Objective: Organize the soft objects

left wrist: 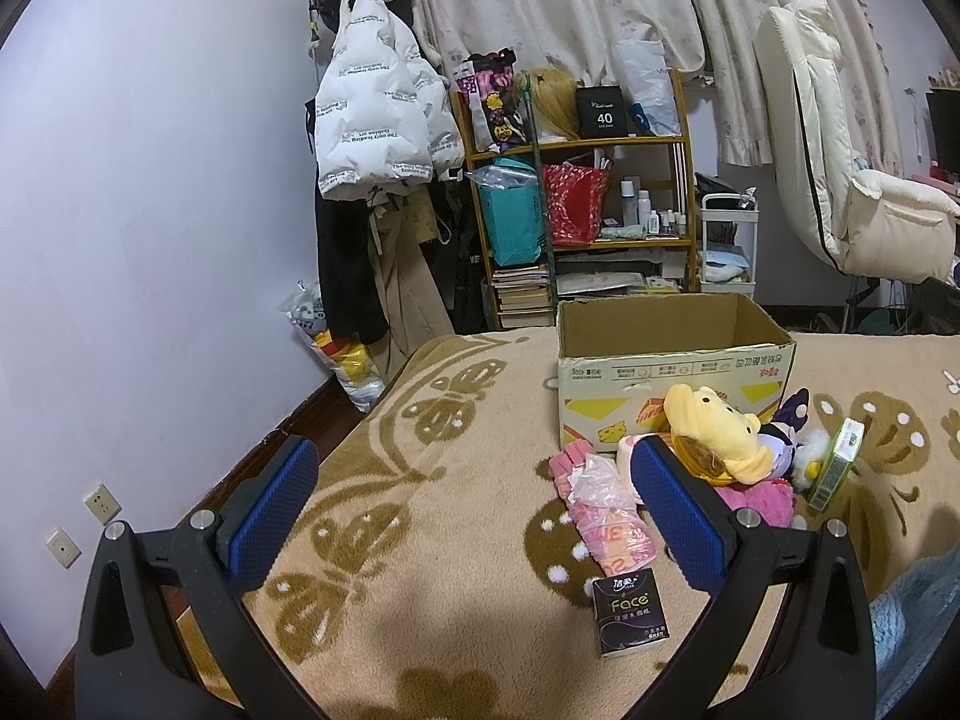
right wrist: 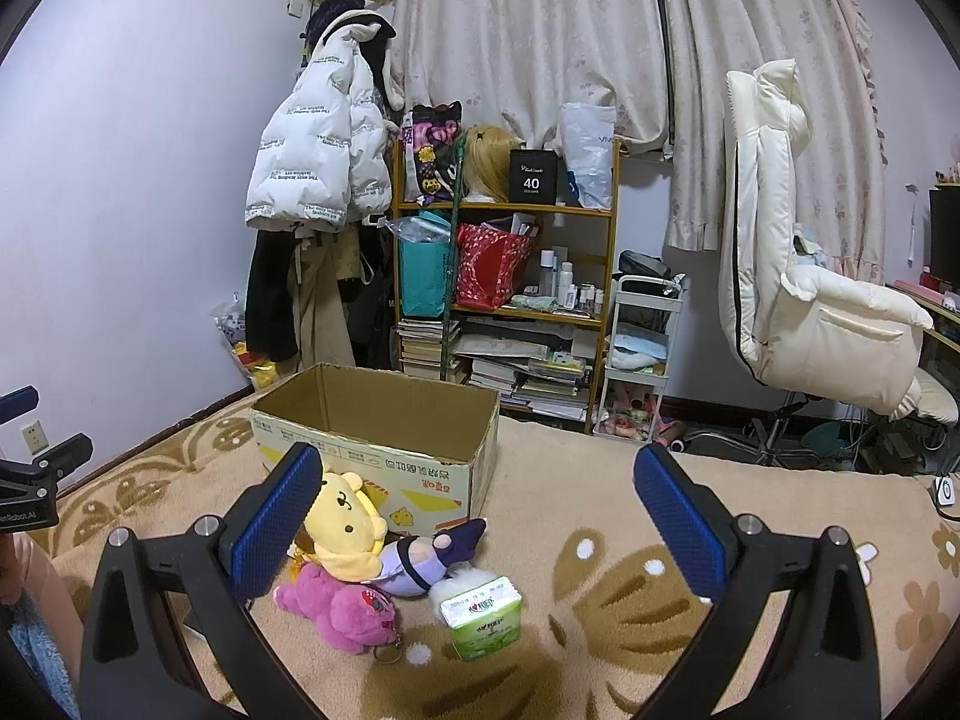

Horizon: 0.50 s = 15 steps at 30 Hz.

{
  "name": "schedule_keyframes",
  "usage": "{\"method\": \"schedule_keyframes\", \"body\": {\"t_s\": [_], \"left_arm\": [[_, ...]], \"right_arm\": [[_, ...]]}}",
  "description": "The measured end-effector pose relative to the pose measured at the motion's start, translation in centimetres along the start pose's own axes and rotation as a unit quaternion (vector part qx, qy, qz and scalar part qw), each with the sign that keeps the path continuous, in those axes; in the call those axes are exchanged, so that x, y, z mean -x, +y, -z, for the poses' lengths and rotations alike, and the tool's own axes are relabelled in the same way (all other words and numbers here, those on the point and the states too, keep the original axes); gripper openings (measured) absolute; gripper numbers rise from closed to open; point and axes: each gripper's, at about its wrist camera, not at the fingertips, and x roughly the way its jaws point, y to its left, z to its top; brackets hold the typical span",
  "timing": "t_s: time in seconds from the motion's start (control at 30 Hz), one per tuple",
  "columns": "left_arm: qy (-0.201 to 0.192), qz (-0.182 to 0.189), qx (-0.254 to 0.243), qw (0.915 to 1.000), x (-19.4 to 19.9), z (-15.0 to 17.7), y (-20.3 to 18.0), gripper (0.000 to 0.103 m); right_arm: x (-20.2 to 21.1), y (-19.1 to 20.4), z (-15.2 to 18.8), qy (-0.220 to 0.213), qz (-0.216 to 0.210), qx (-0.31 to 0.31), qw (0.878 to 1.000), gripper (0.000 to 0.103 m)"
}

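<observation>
An open cardboard box stands on the beige patterned blanket. In front of it lie a yellow plush, a purple plush, a pink plush, a green tissue pack, a pink wrapped packet and a black "Face" tissue pack. My left gripper is open above the blanket, left of the pile. My right gripper is open above the plush toys and the green pack, holding nothing.
Behind the bed stand a cluttered wooden shelf, a hanging white puffer jacket, a white cart and a cream reclining chair. A blue cloth lies at the right edge. The left gripper's body shows at the far left.
</observation>
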Motion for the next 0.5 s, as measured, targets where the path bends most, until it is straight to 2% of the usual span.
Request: {"method": "schedule_keyframes", "body": {"t_s": [0.37, 0.5], "left_arm": [[0.000, -0.001, -0.002, 1.0000, 0.2, 0.0, -0.1, 0.103], [0.010, 0.001, 0.010, 0.9999, 0.0, 0.0, 0.2, 0.103]], "right_arm": [[-0.5, 1.0, -0.2, 0.006, -0.002, -0.002, 1.000, 0.103], [-0.5, -0.4, 0.1, 0.018, -0.004, -0.009, 1.000, 0.103]]}}
